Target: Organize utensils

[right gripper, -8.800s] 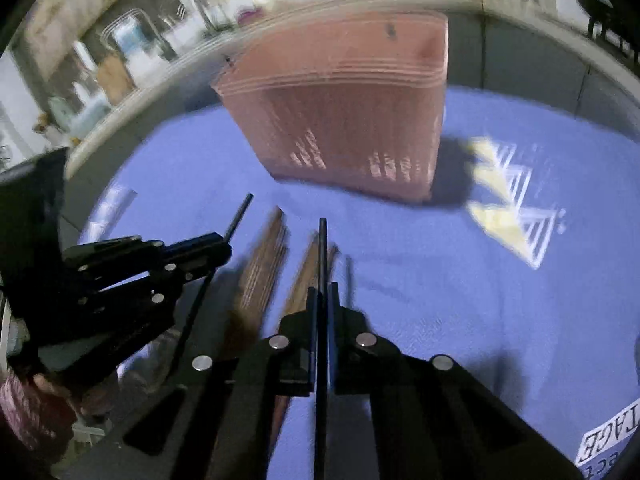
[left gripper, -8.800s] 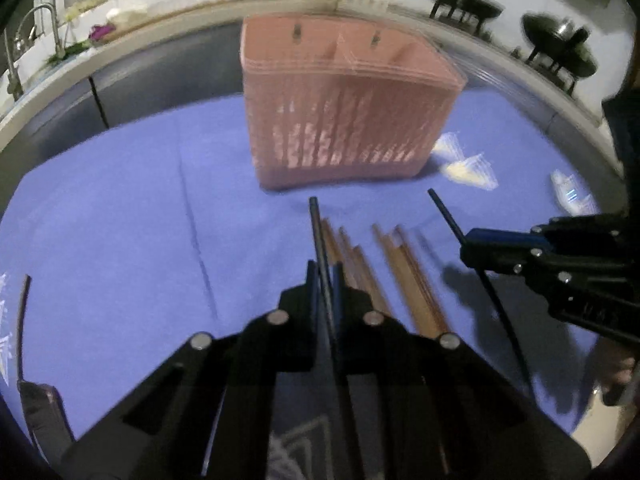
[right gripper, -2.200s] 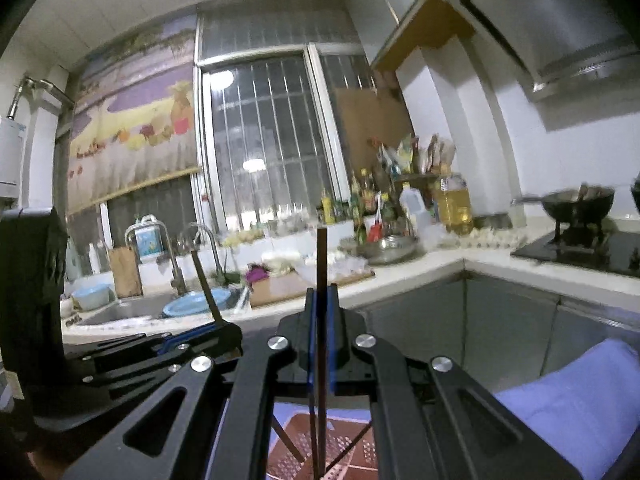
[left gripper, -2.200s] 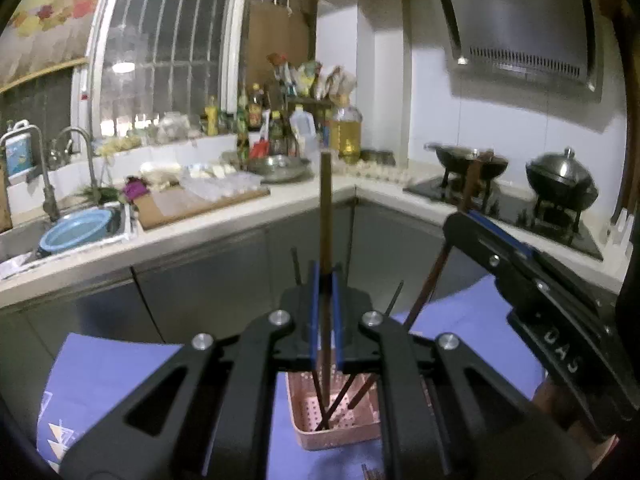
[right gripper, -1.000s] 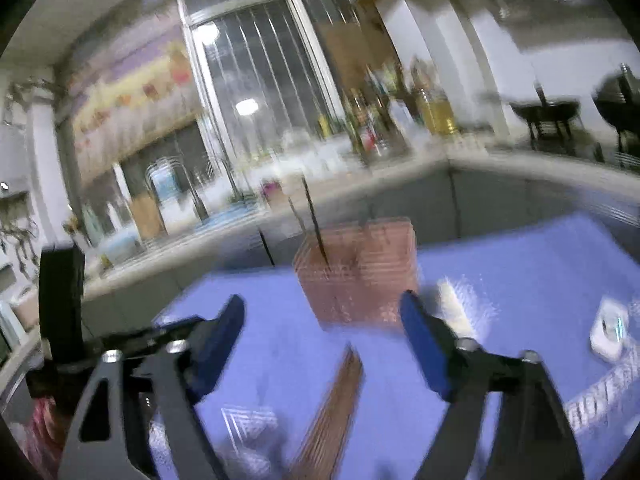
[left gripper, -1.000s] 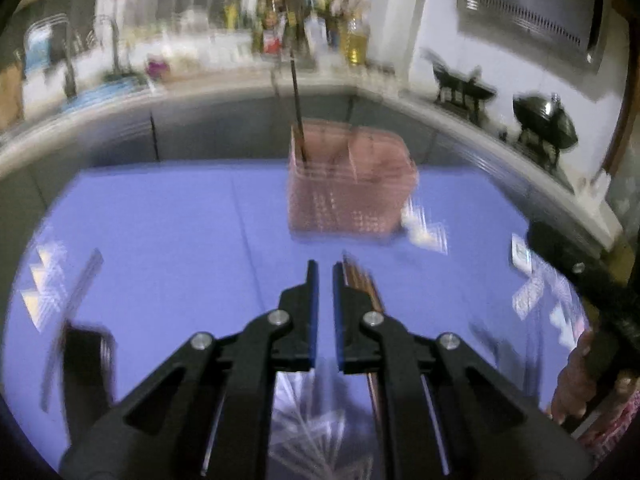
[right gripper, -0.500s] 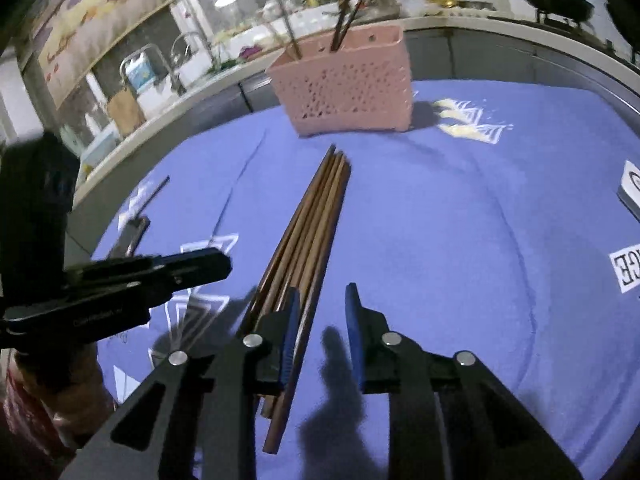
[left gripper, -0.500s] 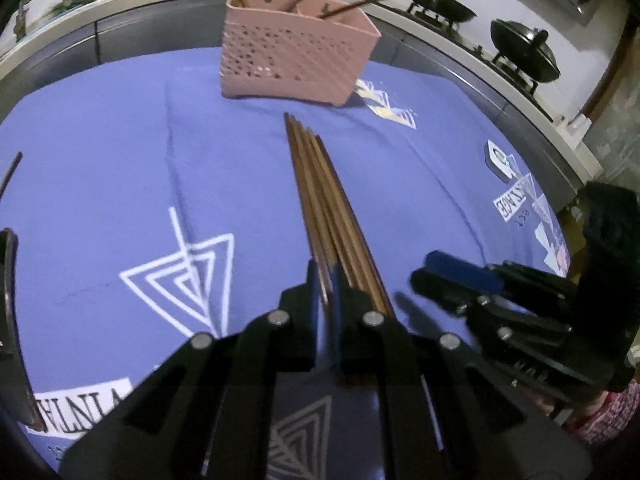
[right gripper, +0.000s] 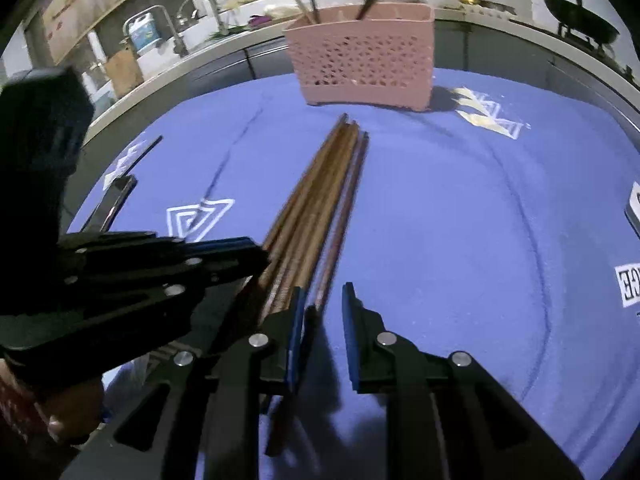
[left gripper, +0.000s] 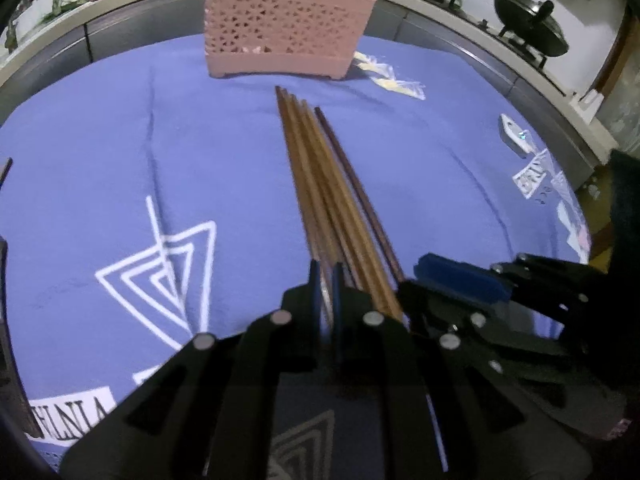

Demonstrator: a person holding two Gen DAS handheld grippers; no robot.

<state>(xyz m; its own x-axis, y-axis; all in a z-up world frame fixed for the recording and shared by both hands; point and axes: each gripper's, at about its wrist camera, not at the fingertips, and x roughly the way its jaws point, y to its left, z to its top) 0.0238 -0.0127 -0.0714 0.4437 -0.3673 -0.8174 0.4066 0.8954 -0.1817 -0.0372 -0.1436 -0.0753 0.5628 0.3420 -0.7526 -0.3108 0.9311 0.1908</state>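
Observation:
Several brown chopsticks (left gripper: 320,172) lie in a bundle on the blue cloth, pointing at a pink perforated utensil basket (left gripper: 280,36) that holds a few chopsticks upright. The bundle (right gripper: 320,208) and the basket (right gripper: 364,52) also show in the right wrist view. My left gripper (left gripper: 325,276) is low over the near end of the bundle, its jaws nearly shut with a chopstick end between them. My right gripper (right gripper: 320,300) is open just right of the bundle's near end, beside the darkest chopstick (right gripper: 344,216).
The blue cloth (left gripper: 120,152) with white triangle prints covers the table. A small white object (left gripper: 514,136) lies at the right. A dark flat object (right gripper: 116,200) lies at the cloth's left edge. Kitchen counter, sink and woks stand behind.
Both grippers have dropped closer to the near end of the bundle. The right gripper's jaws have opened a little wider. The chopsticks on the cloth have not moved.

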